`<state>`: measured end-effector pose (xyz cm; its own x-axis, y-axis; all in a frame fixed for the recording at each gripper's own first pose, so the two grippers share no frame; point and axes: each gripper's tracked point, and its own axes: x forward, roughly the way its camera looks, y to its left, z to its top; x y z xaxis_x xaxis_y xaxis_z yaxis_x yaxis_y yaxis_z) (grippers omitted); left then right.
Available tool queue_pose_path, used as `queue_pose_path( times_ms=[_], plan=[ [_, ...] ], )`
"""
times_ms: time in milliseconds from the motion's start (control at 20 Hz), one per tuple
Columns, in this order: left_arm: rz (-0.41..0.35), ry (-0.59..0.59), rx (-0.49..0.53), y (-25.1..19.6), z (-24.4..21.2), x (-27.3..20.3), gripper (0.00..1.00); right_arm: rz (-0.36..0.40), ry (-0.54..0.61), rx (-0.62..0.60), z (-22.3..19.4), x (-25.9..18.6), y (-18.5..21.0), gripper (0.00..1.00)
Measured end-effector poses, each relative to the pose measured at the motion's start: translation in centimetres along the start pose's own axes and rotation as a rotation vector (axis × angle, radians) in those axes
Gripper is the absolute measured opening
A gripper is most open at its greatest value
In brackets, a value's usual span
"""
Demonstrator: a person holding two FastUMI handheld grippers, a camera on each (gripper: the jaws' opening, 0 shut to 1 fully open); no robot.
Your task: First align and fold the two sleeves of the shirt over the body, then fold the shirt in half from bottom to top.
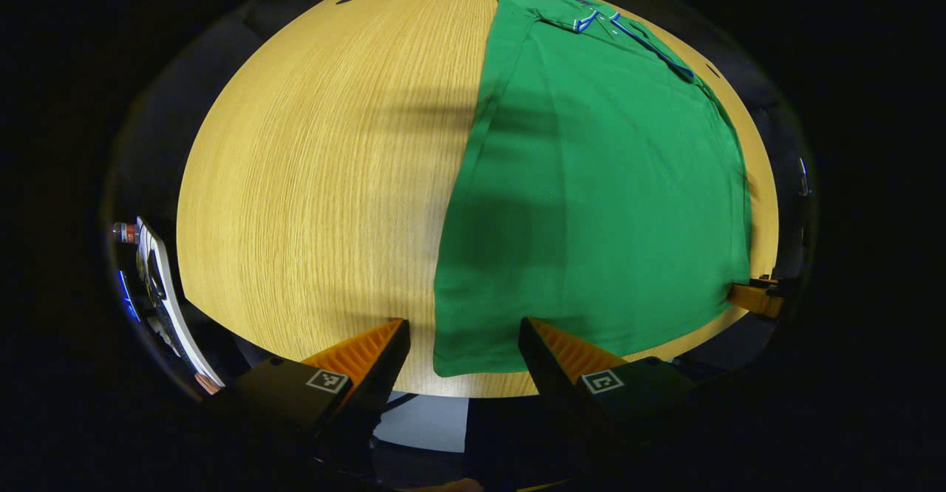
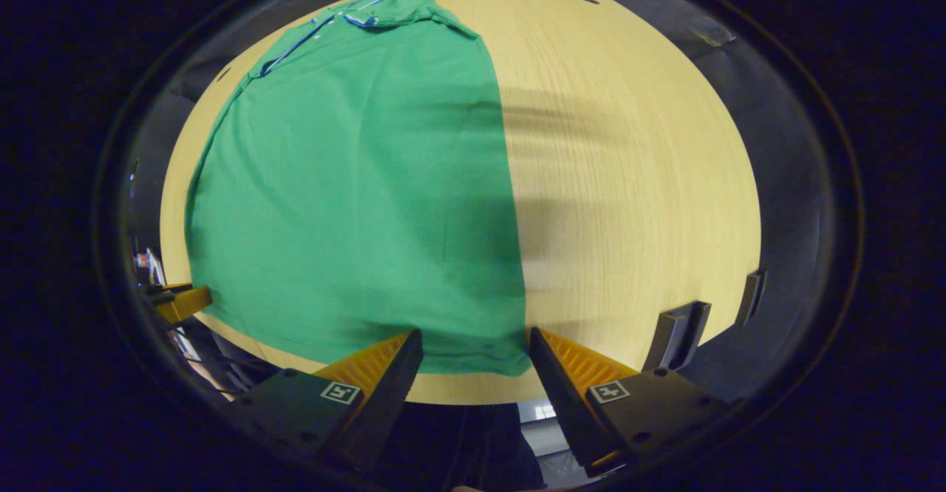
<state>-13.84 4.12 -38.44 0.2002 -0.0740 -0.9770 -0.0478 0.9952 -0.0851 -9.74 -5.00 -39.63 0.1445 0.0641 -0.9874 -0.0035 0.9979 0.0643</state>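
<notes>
- One green shirt [image 1: 599, 204], lying flat on one round wooden table [image 1: 310, 182], collar [image 1: 584, 15] at the far edge, hem at the near edge. Both sleeves look folded in; side edges run straight.
- Left gripper view: left gripper [image 1: 462, 344] wide open, holding nothing, two fingers straddling the shirt's near left hem corner, above the cloth; contact not clear.
- Same view, far right: the other gripper's tip at the right hem corner.
- Right gripper view: shirt [image 2: 355, 204] covers the left of the table [image 2: 635, 182]; right gripper [image 2: 477, 355] wide open, nothing held, fingers either side of the near right hem corner.
</notes>
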Motion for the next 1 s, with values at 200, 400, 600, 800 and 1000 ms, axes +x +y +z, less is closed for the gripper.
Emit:
queue_pose_path(
  times_ms=[200, 400, 600, 800, 1000],
  plan=[
    [-0.003, 0.022, 0.016, -0.2, 0.0, 0.1, 0.95, -0.002, 0.035, -0.004, 0.4, 0.0, 0.1, 0.87],
    [-0.006, 0.037, 0.033, -0.6, 0.2, 0.0, 0.78, 0.003, 0.031, -0.021, 0.5, -0.1, 0.0, 0.55],
    [-0.012, 0.040, 0.070, -1.2, 0.3, 0.1, 0.61, 0.024, -0.002, -0.039, 1.1, -0.3, 0.2, 0.41],
    [-0.015, 0.003, 0.097, -2.0, 0.4, 0.1, 0.37, 0.055, 0.000, -0.025, 0.9, 0.2, 0.1, 0.15],
    [0.006, -0.056, 0.095, -2.3, 0.8, 0.2, 0.14, 0.076, -0.007, -0.041, 0.9, 0.1, 0.1, 0.15]
  ],
)
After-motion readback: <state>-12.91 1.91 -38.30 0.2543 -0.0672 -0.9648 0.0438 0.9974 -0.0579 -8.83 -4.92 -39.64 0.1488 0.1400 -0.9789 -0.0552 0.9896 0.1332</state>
